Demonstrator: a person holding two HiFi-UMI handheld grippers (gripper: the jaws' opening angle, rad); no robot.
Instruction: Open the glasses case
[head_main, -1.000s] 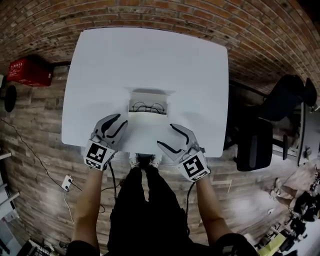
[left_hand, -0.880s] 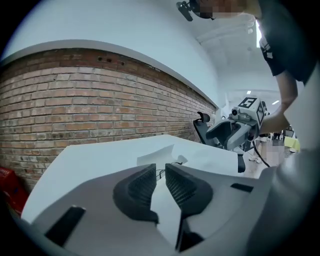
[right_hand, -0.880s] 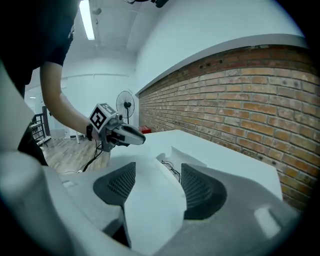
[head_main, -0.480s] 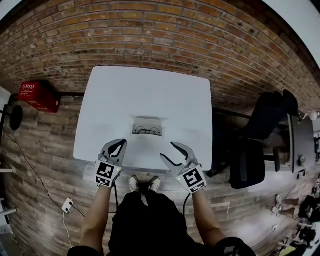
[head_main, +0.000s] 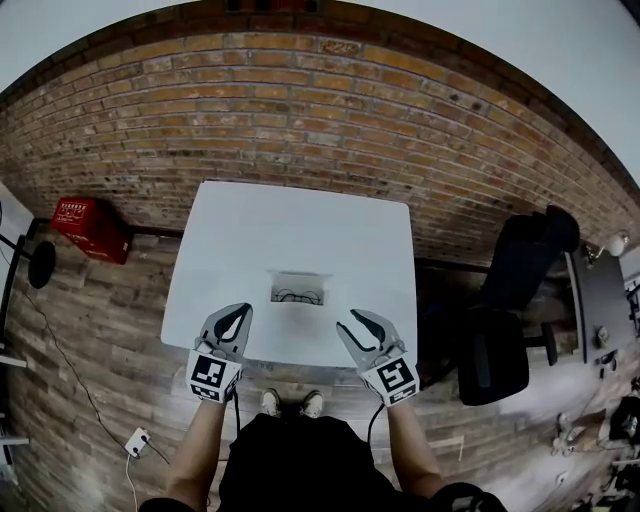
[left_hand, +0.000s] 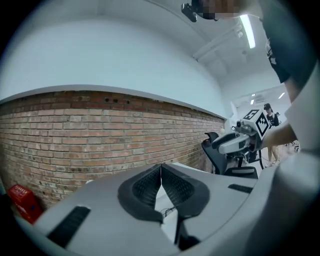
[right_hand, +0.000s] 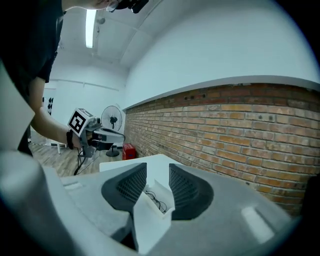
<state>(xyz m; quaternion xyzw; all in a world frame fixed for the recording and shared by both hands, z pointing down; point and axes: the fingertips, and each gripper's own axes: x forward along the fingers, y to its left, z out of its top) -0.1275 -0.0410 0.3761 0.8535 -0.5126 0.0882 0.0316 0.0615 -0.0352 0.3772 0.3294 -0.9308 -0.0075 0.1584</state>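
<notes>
Table (head_main: 250, 230): open case (head_main: 298, 288), axis 9–3, at 1 o'clock of left gripper (head_main: 238, 314) (jaws together), 11 o'clock of right gripper (head_main: 351, 320), whose empty, parted jaws have just been closing.

The table (head_main: 300, 225) stood against the brick wall (head_main: 300, 120). The glasses case (head_main: 299, 279) lay on it, toward the front edge, with the glasses (head_main: 297, 296) inside. The left gripper (head_main: 241, 310) and right gripper (head_main: 351, 319) were over the front edge, either side of the case, clear of it. A box (head_main: 92, 228) sat left of the table and a chair (head_main: 500, 340) stood right of it.
</notes>
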